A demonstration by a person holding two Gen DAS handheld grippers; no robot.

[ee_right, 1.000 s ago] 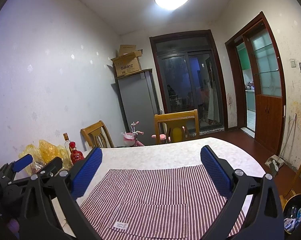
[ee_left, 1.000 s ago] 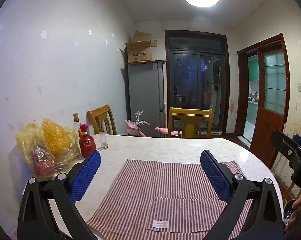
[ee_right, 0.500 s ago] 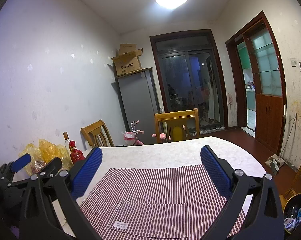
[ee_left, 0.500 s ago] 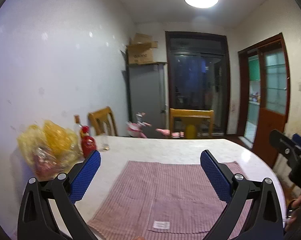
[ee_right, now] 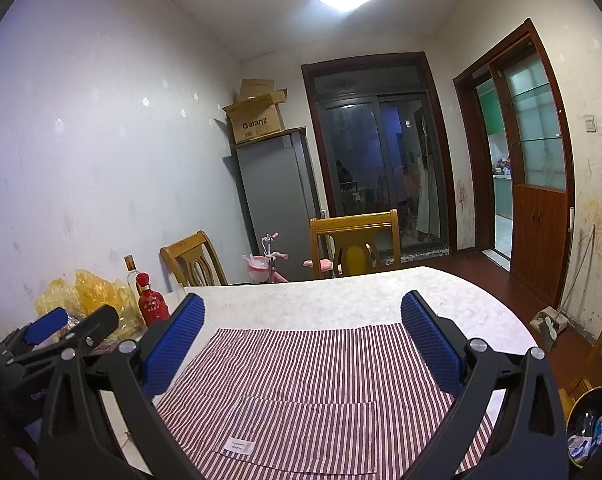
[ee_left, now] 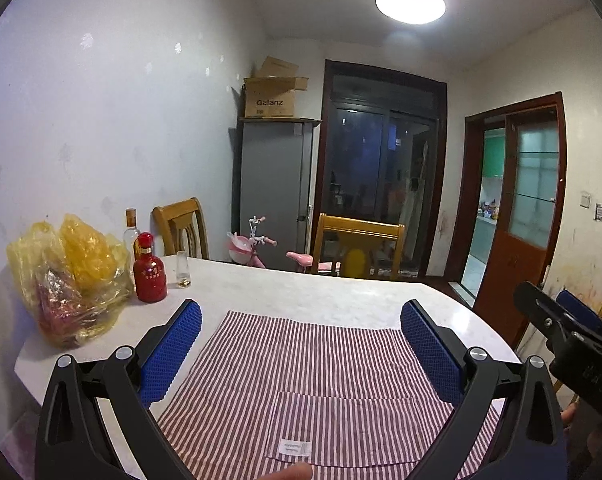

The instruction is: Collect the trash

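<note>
Little has shifted since a second ago; left gripper (ee_left: 301, 344) and right gripper (ee_right: 303, 340) both hover spread, empty, above the striped cloth (ee_left: 313, 364), seemingly scanning the surface (ee_left: 301, 292) for trash.

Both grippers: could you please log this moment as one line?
left gripper: open, empty | right gripper: open, empty | both above striped cloth | yellow bag: untouched, table's left edge
</note>
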